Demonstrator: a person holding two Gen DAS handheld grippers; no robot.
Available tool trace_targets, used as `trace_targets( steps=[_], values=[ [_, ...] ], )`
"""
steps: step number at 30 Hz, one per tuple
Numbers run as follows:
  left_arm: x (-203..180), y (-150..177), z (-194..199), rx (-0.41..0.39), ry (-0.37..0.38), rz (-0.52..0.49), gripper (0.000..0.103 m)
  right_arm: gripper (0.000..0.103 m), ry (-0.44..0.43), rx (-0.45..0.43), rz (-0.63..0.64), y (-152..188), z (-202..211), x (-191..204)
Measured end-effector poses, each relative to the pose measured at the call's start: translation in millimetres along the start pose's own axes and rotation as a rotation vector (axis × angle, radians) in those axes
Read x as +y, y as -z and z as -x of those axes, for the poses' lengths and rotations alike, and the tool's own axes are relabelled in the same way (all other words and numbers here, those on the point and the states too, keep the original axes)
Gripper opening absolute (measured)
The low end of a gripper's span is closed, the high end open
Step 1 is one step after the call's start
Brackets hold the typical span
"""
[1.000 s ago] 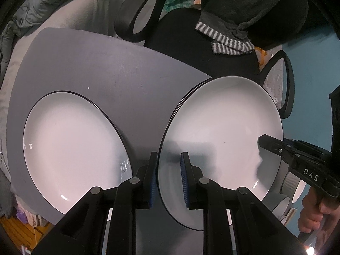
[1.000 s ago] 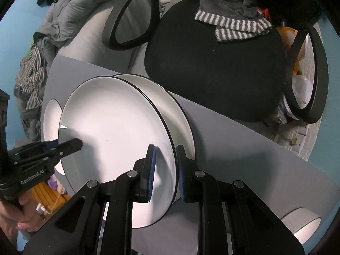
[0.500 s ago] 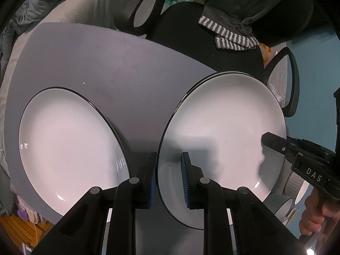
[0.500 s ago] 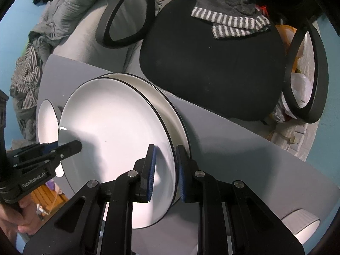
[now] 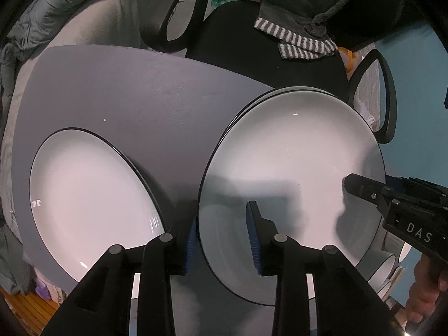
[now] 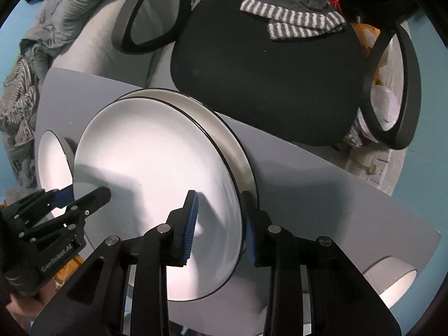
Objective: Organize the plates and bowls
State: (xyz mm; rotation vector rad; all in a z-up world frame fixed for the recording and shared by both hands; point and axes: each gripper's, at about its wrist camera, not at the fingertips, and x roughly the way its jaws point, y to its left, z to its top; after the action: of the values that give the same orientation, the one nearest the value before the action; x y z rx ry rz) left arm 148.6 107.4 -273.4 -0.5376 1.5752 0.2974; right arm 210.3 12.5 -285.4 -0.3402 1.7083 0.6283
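Note:
A white plate with a black rim (image 5: pixel 294 173) lies on top of a second such plate (image 6: pixel 238 145) on the grey table (image 5: pixel 140 92). My left gripper (image 5: pixel 222 240) is open, its jaws on either side of the top plate's left rim. My right gripper (image 6: pixel 219 226) is open, its jaws on either side of the same plate's (image 6: pixel 156 173) right rim. A third white plate (image 5: pixel 89 196) lies alone on the table to the left; it also shows in the right wrist view (image 6: pixel 51 162).
A grey bowl (image 6: pixel 392 277) sits at the table's near right corner, with more bowls (image 5: pixel 392 266) behind the right gripper. A black office chair (image 6: pixel 266 70) with a striped cloth (image 6: pixel 291 19) stands beyond the table's far edge. Bedding (image 5: pixel 56 14) lies at far left.
Both grippers have opened from shut on the top plate's rim. The top plate has come down onto the plate below.

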Motion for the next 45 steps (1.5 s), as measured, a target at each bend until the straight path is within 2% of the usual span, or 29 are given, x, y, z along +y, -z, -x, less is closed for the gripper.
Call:
trace_targets(
  steps=[16,19,22,28,29,31,33,40,45],
  values=[
    [1.9,9.2,9.6,-0.016,0.035,0.011,0.035,0.032,0.034,-0.003,-0.004,3.0,9.5,1.8],
    [1.5,11.8,12.0,-0.021,0.039,0.012,0.035,0.036,0.081,-0.003,0.0,4.7,9.7,2.6],
    [2.0,14.6,14.7,-0.028,0.037,0.012,0.037,0.036,0.053,0.002,-0.008,6.4,9.7,0.8],
    [5.5,22.6,23.9,-0.045,0.041,0.013,0.039,0.037,0.111,-0.03,0.032,11.1,15.2,8.2],
    [6.6,24.0,25.4,-0.048,0.039,0.015,0.039,0.038,0.118,-0.036,0.038,11.8,16.4,8.7],
    [9.4,27.5,27.6,-0.051,0.038,0.019,0.04,0.047,0.135,-0.05,0.051,14.4,19.0,11.2],
    [13.1,31.7,31.0,-0.057,0.039,0.027,0.043,0.05,0.154,-0.063,0.067,17.8,22.3,14.4],
    [24.5,47.5,46.2,-0.084,0.056,0.044,0.049,0.052,0.217,-0.103,0.125,30.2,34.7,28.6],
    [32.2,58.2,59.5,-0.121,0.036,0.036,0.054,0.056,0.254,-0.135,0.171,37.8,44.7,44.1]
  ],
)
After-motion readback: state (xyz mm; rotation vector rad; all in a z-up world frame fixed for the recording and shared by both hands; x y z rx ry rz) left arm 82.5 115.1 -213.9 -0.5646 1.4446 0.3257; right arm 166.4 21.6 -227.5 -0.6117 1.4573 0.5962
